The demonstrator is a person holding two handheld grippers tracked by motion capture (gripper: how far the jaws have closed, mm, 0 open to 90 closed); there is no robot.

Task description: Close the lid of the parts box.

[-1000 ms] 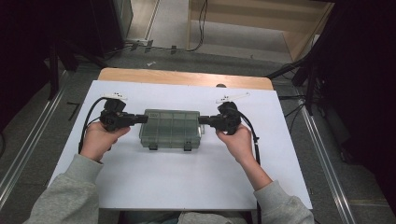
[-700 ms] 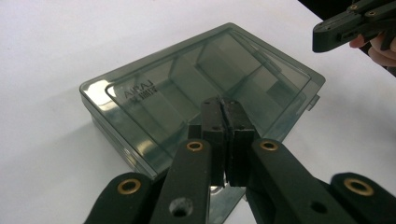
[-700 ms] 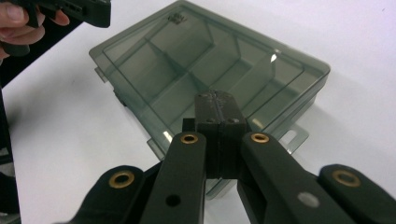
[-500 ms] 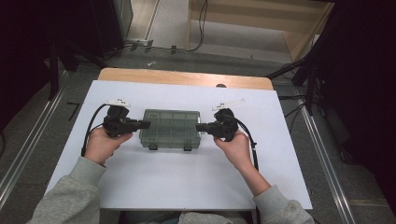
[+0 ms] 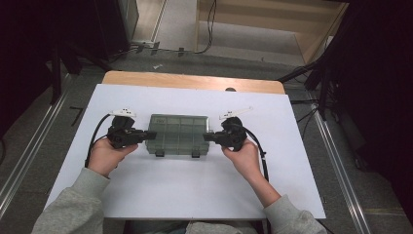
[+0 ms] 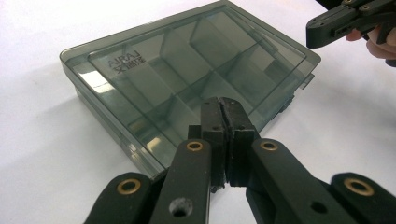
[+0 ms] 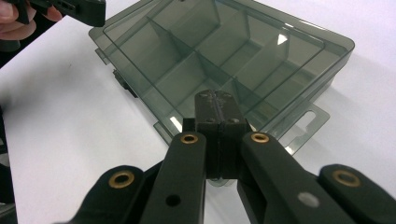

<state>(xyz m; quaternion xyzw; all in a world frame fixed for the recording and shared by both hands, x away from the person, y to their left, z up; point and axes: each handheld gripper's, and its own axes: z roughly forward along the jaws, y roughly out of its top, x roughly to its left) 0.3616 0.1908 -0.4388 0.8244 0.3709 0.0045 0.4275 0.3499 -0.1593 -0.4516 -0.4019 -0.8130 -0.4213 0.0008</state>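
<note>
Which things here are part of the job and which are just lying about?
In the job: smoky clear plastic compartment box, closed and empty; left tool and right tool, both shut at its ends.
Lying about: white table sheet; wooden tabletop edge; floor cables.

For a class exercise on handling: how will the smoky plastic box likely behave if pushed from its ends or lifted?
The box looks stiff: hard walls and dividers. Probably light, since its compartments appear empty. Lying flat and low on the smooth table, it should slide rather than tip, and its glossy lid may be slippery.
</note>
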